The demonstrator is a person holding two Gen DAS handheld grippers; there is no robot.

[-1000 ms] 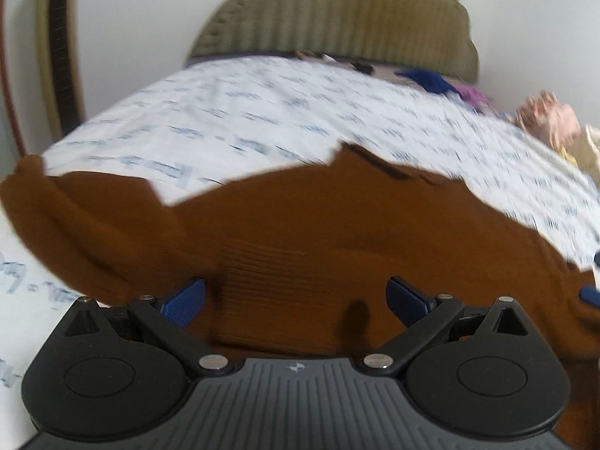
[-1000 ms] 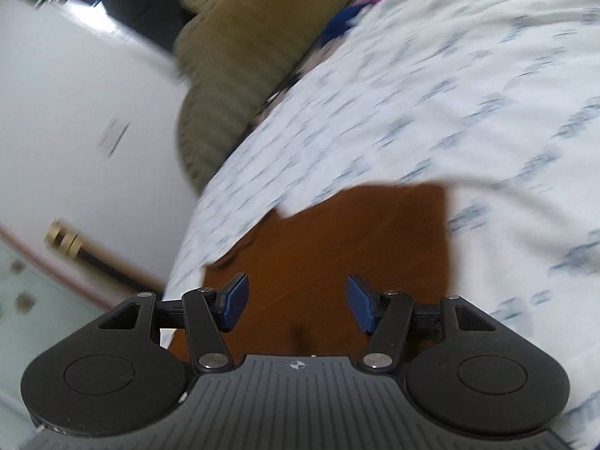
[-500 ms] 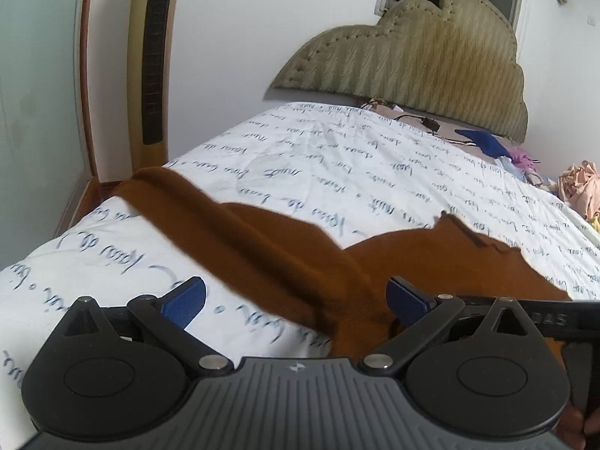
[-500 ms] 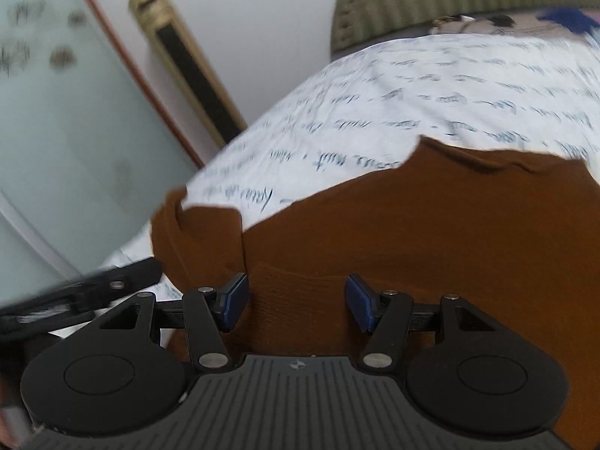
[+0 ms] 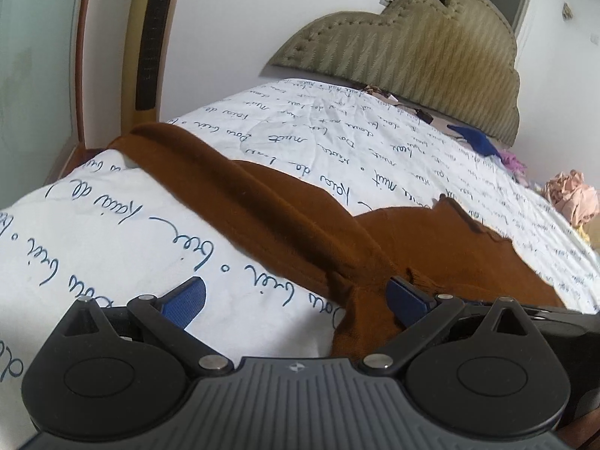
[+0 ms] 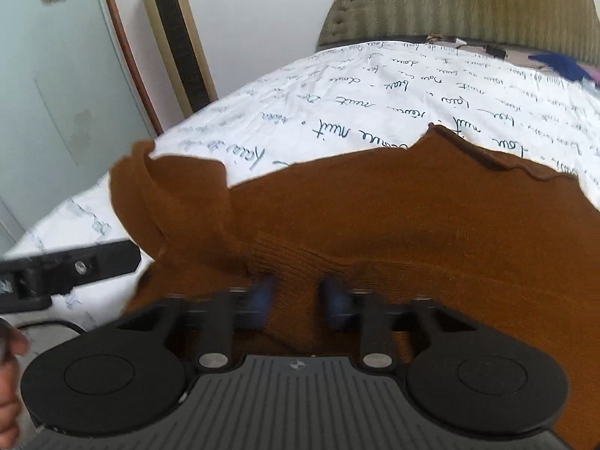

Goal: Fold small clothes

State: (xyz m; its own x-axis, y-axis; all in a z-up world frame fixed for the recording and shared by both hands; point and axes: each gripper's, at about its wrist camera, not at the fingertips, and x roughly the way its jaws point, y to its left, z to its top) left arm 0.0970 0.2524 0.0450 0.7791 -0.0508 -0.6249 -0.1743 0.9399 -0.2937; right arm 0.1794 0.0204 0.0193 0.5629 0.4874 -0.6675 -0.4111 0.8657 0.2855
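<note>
Since half a second ago, right gripper (image 6: 296, 302) jaws have narrowed, fingers motion-blurred, pinching a ridge of the brown sweater's (image 6: 412, 232) ribbed hem; whether fully clamped I cannot tell. Bed sheet (image 5: 112, 232), white with script print, is the landmark: sweater lies flat across its near end, one sleeve (image 5: 232, 191) running out toward the sheet's left corner by the gold pillar (image 5: 150, 37). Bare sheet beyond the sweater up to the headboard (image 5: 412, 45). Left gripper (image 5: 296, 298) is spread wide, sleeve root against its right finger (image 5: 407, 296), nothing held.
</note>
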